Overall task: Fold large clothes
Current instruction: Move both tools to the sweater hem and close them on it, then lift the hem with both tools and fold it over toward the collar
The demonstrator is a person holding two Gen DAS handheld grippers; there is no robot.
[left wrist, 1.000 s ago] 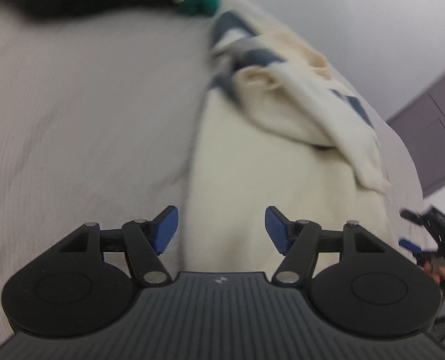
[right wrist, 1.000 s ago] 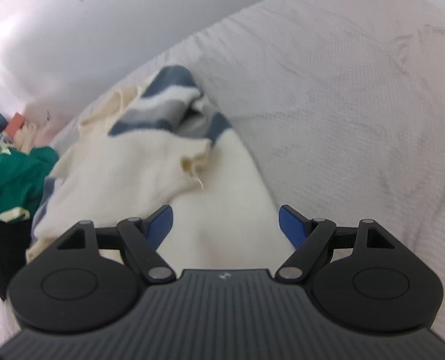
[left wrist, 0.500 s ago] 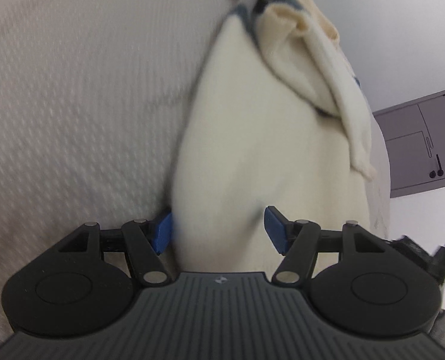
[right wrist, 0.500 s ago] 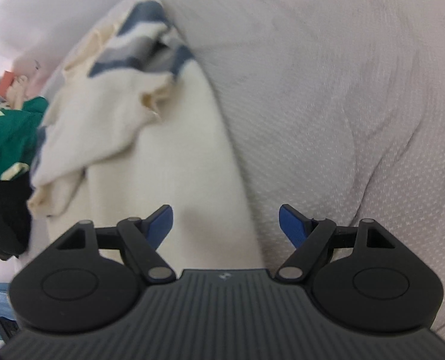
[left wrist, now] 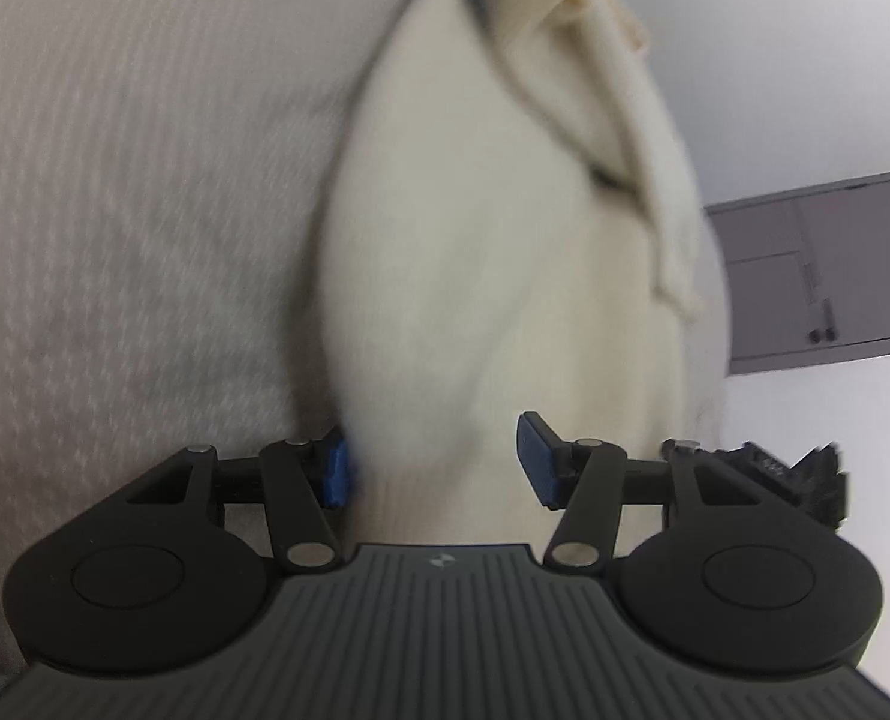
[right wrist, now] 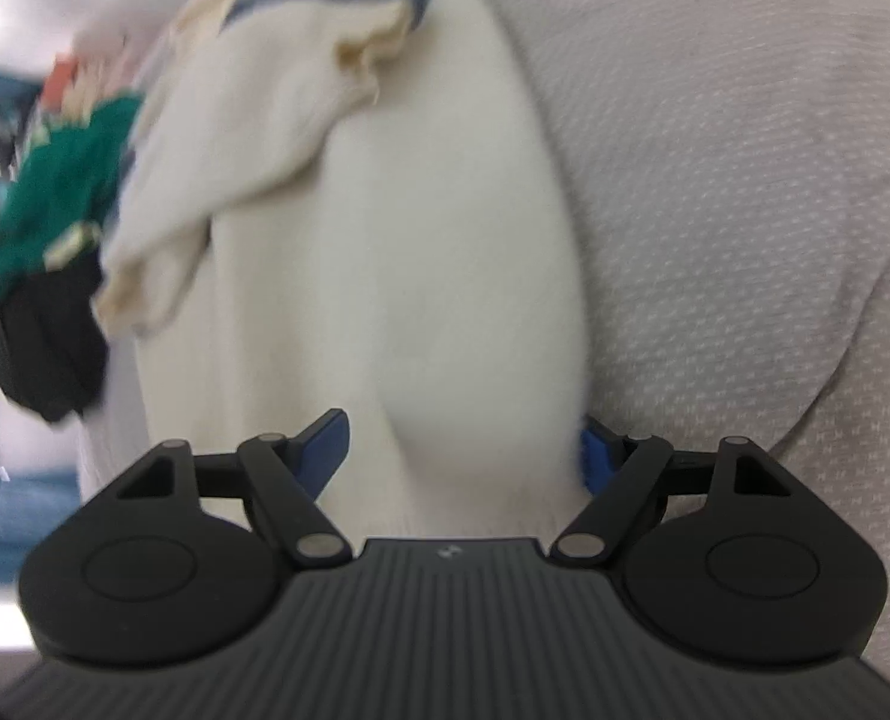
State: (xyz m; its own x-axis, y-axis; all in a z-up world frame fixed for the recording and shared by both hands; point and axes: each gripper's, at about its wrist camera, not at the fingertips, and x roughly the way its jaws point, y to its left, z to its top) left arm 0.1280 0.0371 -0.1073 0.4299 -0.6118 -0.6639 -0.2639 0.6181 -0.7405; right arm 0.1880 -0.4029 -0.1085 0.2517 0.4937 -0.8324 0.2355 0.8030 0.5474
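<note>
On the grey textured bedspread [left wrist: 115, 210] a cream knitted sweater with blue-grey stripes [left wrist: 475, 276] is spread, its hem lying near the edge of the bed. The left gripper [left wrist: 433, 459] is held wide open around the left part of the hem. The right gripper [right wrist: 466, 450] is spread open too, around the right part. A green garment [right wrist: 55, 192] and a black garment [right wrist: 43, 348] are seen at the far left edge.

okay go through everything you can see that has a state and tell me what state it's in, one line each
left gripper: open, straddling the cream garment's near corner
right gripper: open, straddling the opposite near corner
cream garment: lying on the grey bed cover, far end bunched
green garment: crumpled
black garment: crumpled
</note>
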